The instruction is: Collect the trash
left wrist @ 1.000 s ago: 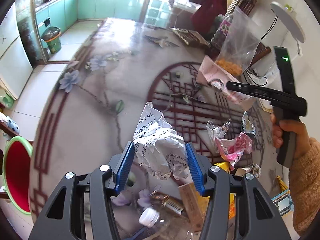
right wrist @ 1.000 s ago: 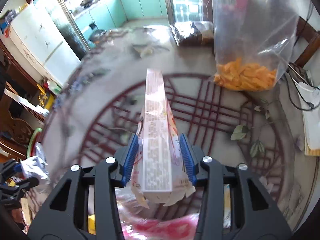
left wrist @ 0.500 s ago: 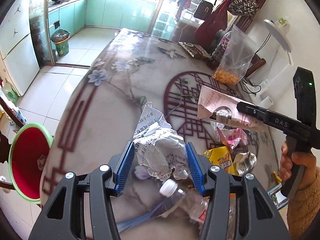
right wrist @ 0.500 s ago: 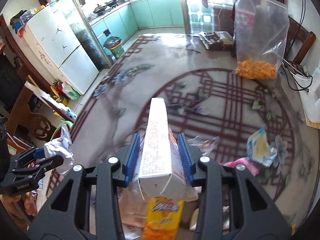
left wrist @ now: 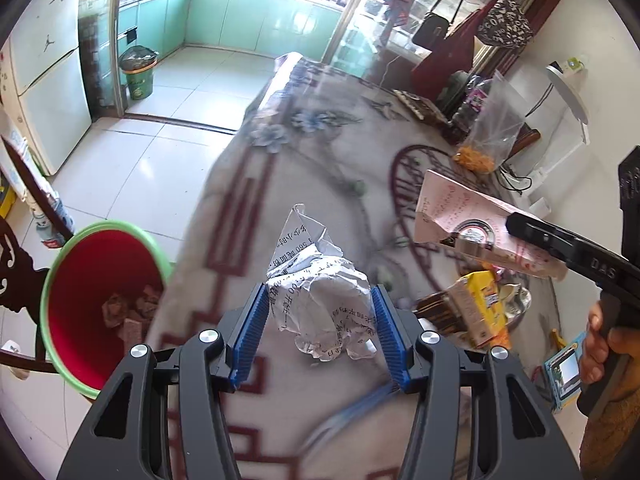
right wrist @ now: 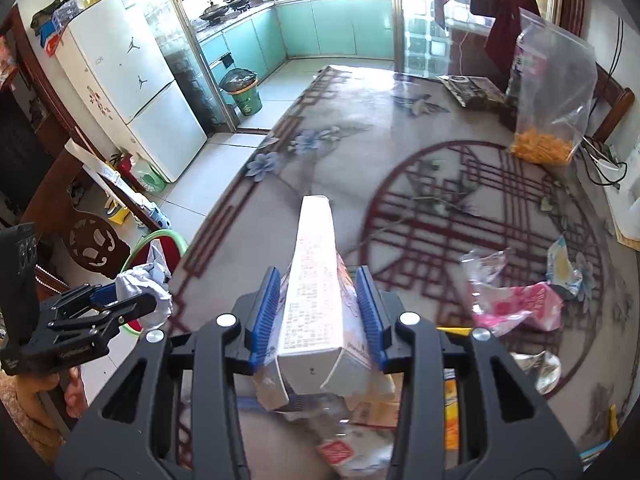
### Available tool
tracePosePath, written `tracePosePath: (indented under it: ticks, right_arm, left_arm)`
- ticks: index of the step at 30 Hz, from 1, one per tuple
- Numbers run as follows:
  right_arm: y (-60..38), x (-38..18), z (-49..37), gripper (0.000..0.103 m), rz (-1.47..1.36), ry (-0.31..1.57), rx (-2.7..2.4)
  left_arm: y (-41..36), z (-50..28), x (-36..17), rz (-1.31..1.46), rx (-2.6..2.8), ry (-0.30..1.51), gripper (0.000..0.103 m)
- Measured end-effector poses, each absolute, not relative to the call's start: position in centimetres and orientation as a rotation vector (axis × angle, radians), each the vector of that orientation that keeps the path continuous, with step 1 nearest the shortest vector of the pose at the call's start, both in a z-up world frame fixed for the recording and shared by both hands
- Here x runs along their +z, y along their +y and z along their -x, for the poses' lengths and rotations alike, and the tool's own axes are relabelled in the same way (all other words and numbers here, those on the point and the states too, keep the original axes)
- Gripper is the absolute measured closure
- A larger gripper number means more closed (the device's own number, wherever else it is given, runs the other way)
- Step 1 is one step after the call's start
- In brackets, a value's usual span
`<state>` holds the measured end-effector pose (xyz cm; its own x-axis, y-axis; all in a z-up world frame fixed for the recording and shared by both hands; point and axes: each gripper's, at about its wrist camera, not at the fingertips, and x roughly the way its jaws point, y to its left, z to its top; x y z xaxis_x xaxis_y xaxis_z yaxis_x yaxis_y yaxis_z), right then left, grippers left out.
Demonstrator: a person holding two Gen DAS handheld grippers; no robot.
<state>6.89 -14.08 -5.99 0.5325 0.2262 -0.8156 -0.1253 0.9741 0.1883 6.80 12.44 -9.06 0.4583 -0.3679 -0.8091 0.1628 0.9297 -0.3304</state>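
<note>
My left gripper (left wrist: pixel 318 332) is shut on a crumpled white paper ball (left wrist: pixel 320 300) with black print, held above the table's left edge. It also shows at the left of the right wrist view (right wrist: pixel 144 288). A red bin with a green rim (left wrist: pixel 100 304) stands on the floor just left of it, with some scraps inside. My right gripper (right wrist: pixel 320 316) is shut on a pink-and-white milk carton (right wrist: pixel 316 280), held over the table; the carton shows in the left wrist view (left wrist: pixel 472 224) to the right of the paper.
Loose trash lies on the patterned table (right wrist: pixel 400 152): a pink wrapper (right wrist: pixel 516 304), a yellow packet (left wrist: pixel 484 304), clear wrappers (right wrist: pixel 484 260), a plastic bottle (right wrist: pixel 344 452). A clear bag of orange snacks (right wrist: pixel 548 92) stands at the far right. A green kitchen bin (right wrist: pixel 244 92) is far off.
Both grippers have pulled back and swung left with their loads. The red bin has come into fuller view beside the left gripper.
</note>
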Motion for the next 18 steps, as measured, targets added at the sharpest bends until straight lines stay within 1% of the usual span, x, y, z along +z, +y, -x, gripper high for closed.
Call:
tracePosePath:
  ticks: [9,18]
  right_arm:
    - [-7.1,-5.7,-7.0,0.064,-0.118,0.991,0.225]
    - [0.3,-6.8,-7.9,0.064,-0.093,1.028,0.316]
  left_arm:
    - [18.5,-7.9,-9.7,0.211,-0.327,1.050,0.053]
    - [24.6,-8.4,-11.8,0.243,-0.237,1.075,0.053]
